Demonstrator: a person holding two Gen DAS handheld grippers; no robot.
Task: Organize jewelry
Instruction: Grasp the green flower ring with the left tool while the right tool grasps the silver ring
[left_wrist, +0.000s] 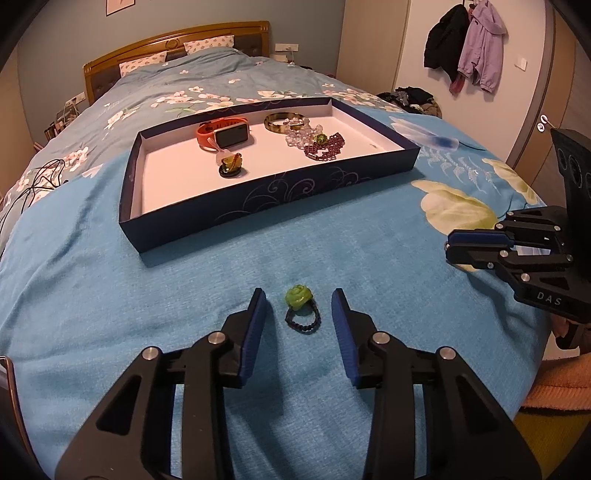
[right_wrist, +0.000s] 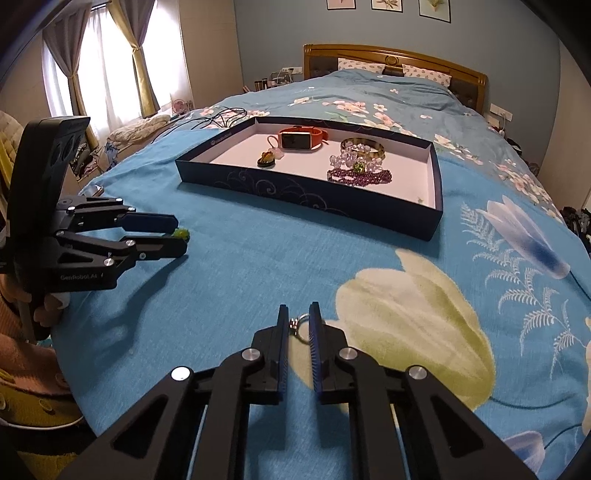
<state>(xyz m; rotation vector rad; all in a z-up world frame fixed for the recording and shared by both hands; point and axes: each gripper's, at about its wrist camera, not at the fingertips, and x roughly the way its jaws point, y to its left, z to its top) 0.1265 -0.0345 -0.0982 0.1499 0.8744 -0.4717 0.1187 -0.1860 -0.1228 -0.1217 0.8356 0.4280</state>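
A ring with a green rose and a dark beaded band (left_wrist: 301, 309) lies on the blue bedspread between the fingers of my open left gripper (left_wrist: 299, 308), untouched; its green top also shows past that gripper in the right wrist view (right_wrist: 181, 232). My right gripper (right_wrist: 299, 321) is nearly closed around a small silver ring (right_wrist: 301, 325) on the bedspread. The dark blue tray (left_wrist: 266, 192) (right_wrist: 314, 201) holds an orange watch (left_wrist: 225, 134), a bangle (left_wrist: 282, 122), clear beads, a purple bead bracelet (left_wrist: 327, 149) and a small amber pendant (left_wrist: 231, 164).
The bed fills both views, headboard (right_wrist: 395, 59) at the far end. Black cables (left_wrist: 33, 184) lie at the bed's left side. Clothes hang on a door (left_wrist: 465, 44) to the right. A curtained window (right_wrist: 96, 55) is beyond the bed's left side.
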